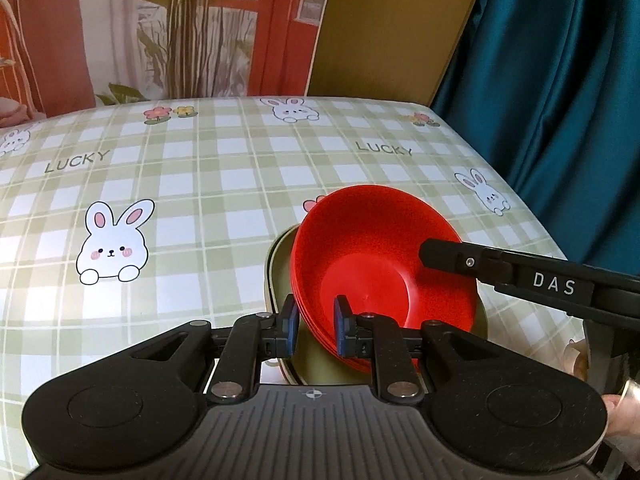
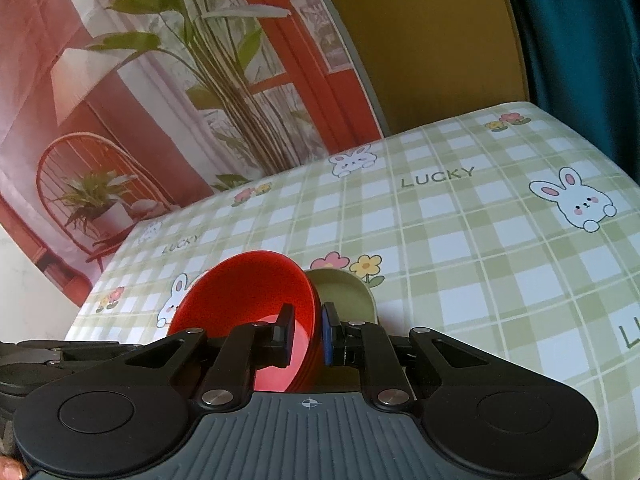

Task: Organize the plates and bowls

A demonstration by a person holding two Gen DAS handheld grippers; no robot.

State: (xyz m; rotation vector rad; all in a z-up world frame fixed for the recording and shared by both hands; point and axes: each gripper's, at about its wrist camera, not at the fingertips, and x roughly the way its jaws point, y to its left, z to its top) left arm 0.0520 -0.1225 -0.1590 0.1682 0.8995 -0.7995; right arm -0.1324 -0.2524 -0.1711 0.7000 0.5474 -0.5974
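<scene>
Red bowls (image 1: pixel 372 264), stacked, pinched by both tools above green plate (image 1: pixel 280 280).

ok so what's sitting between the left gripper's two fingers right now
The rim of the stacked red bowls sits between the left gripper fingers, tilted over the green plate, as the left wrist view shows. The right gripper straddles the opposite rim.
</scene>
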